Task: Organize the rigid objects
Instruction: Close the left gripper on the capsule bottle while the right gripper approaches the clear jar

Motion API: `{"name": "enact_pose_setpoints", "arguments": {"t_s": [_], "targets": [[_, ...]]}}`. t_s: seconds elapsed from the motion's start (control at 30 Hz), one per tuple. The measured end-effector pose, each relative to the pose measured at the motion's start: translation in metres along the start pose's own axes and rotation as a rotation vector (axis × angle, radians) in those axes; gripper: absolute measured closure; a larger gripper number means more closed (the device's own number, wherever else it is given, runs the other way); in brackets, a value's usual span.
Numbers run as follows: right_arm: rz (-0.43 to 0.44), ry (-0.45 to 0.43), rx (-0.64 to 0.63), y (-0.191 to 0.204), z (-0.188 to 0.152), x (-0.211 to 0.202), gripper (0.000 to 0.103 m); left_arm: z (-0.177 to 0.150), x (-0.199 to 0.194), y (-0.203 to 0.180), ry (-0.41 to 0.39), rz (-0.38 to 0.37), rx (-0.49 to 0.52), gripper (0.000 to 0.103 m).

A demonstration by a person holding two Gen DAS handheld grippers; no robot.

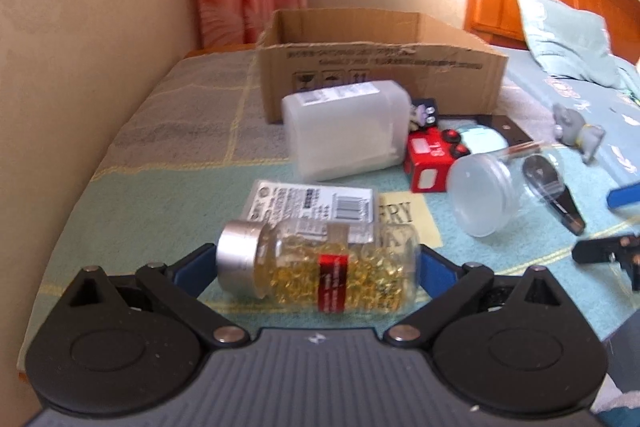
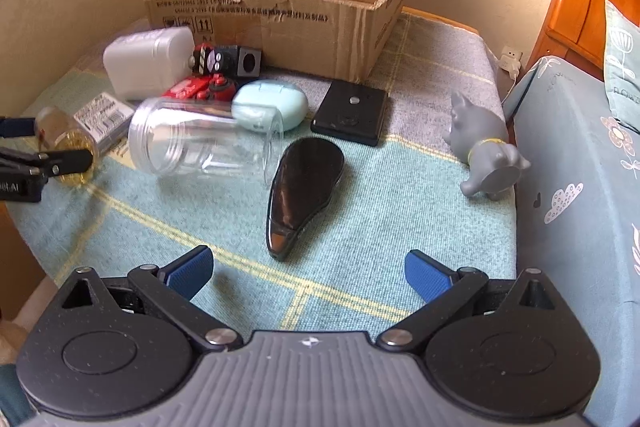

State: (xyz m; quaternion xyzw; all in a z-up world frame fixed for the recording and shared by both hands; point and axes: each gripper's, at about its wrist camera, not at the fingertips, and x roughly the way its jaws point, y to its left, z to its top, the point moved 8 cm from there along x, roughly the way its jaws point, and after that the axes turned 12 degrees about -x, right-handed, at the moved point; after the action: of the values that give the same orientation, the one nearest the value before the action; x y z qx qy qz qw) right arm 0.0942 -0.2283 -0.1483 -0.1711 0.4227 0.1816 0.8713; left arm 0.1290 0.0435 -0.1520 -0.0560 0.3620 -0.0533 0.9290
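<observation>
A clear bottle of yellow capsules [image 1: 320, 267] with a silver cap lies sideways between my left gripper's [image 1: 316, 263] blue pads. One pad sits against the cap and the other against the base. The same bottle [image 2: 66, 137] shows at the left edge of the right wrist view. My right gripper [image 2: 310, 275] stands open over the green cloth with nothing between its fingers. A black oval brush [image 2: 304, 195] lies just ahead of it. The open cardboard box [image 1: 380, 75] [image 2: 280, 23] stands at the back.
A white plastic container [image 1: 344, 131], red toy truck [image 1: 430, 159], clear jar [image 2: 200, 143], pale blue case [image 2: 272, 103], flat black box [image 2: 352, 111] and barcoded packet [image 1: 312, 203] crowd the cloth. A grey toy animal [image 2: 488, 155] stands right, by the bed [image 2: 580, 147].
</observation>
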Motion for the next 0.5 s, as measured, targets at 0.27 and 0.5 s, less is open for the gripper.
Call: {"name": "enact_pose_setpoints", "arguments": {"t_s": [0.27, 0.5], "targets": [[0.03, -0.087, -0.025, 0.016, 0.031, -0.016, 0.0, 0.003, -0.003, 0.021, 0.009, 0.034, -0.056, 0.01], [0.104, -0.062, -0.049, 0.044, 0.055, 0.007, 0.0, 0.004, -0.006, 0.045, 0.012, 0.055, -0.101, 0.01]]}}
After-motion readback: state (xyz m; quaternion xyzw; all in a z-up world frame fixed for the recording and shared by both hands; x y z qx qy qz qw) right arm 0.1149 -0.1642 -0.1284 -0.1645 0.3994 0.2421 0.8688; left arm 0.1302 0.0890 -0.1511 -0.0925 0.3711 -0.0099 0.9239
